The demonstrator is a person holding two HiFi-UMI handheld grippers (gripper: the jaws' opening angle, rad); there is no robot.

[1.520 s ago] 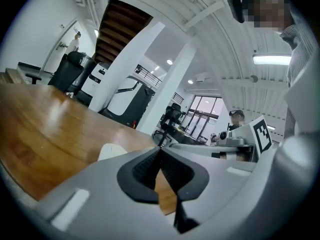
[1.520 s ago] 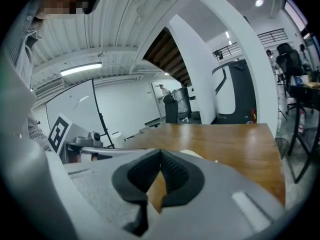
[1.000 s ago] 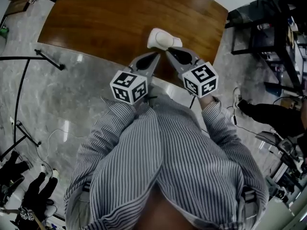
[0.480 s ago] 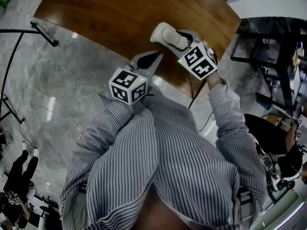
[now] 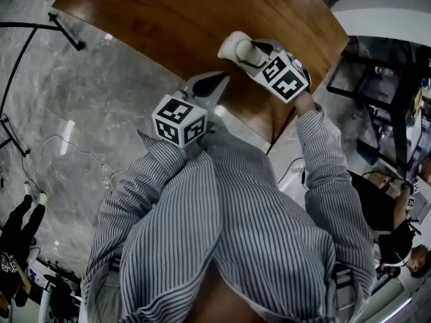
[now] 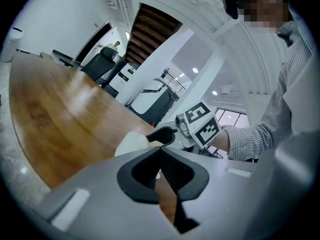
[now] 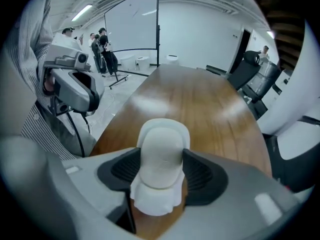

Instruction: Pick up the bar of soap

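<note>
Soap bar (image 7: pixel 161 154) lies between the right gripper's (image 7: pixel 161 176) just-widened jaws, seemingly unclamped; the left gripper's (image 6: pixel 159 170) jaws meet.

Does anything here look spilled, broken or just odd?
Nothing stands out. The bar of soap sits intact near the wooden table's edge, and the right gripper, its fingers having just opened, straddles it. Nothing is spilled.

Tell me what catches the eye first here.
A white bar of soap sits near the edge of the wooden table, between the jaws of the right claw, which have just been opening around it. The left claw hangs shut beside it, holding nothing.
</note>
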